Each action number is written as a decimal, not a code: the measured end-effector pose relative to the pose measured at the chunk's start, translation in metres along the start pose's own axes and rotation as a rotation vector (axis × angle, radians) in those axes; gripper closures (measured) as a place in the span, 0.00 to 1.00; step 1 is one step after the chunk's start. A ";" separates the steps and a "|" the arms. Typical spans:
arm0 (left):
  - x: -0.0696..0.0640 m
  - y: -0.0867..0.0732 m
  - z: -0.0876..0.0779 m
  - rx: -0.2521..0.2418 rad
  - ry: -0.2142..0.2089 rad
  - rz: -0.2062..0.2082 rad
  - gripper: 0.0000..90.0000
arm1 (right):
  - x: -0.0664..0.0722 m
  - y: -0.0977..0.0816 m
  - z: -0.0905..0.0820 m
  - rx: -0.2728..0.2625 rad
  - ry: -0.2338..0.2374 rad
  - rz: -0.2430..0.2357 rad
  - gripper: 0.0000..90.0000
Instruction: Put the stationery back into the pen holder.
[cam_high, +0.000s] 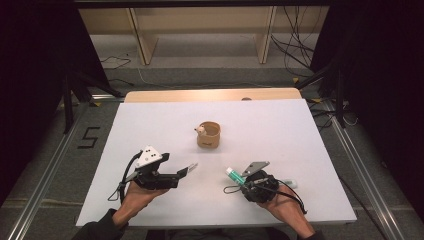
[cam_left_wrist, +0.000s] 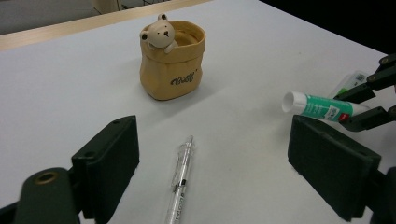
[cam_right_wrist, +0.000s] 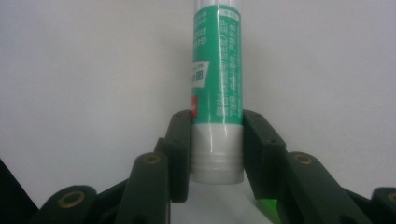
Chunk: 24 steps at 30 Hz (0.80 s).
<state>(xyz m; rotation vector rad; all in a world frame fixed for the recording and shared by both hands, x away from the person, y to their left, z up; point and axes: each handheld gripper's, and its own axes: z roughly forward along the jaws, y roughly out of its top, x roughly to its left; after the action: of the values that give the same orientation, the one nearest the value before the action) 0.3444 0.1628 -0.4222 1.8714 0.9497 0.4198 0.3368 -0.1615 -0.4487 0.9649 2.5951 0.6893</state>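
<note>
Gripping glue stick (cam_right_wrist: 217, 88) in clenched right gripper (cam_right_wrist: 217, 140), at 5 o'clock of the bear cup (cam_high: 209, 135) | left gripper (cam_left_wrist: 212, 158) released over pen (cam_left_wrist: 181, 179) | step: pickup | next, likely: carry toward 11 o'clock, tilt upright, drop into cup.

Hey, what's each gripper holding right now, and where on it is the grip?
The right gripper clamps the green glue stick near its white end. The left gripper holds nothing; a pen lies between its open jaws.

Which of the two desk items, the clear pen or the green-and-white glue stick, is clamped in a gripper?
The green-and-white glue stick, clamped in the right gripper; the clear pen lies loose on the table.
</note>
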 end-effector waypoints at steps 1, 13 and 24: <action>0.000 0.000 0.000 0.000 0.000 -0.001 0.18 | 0.000 0.000 -0.001 -0.017 0.000 0.006 0.73; 0.000 0.000 0.000 0.003 -0.005 -0.003 0.18 | 0.000 0.001 -0.007 -0.139 0.018 0.029 0.73; 0.000 0.000 0.000 0.002 -0.005 -0.005 0.18 | 0.002 0.002 -0.011 -0.210 0.030 0.032 0.73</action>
<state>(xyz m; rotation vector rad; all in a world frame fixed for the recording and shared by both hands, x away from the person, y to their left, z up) 0.3447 0.1625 -0.4221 1.8706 0.9519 0.4107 0.3323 -0.1625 -0.4387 0.9387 2.4745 0.9694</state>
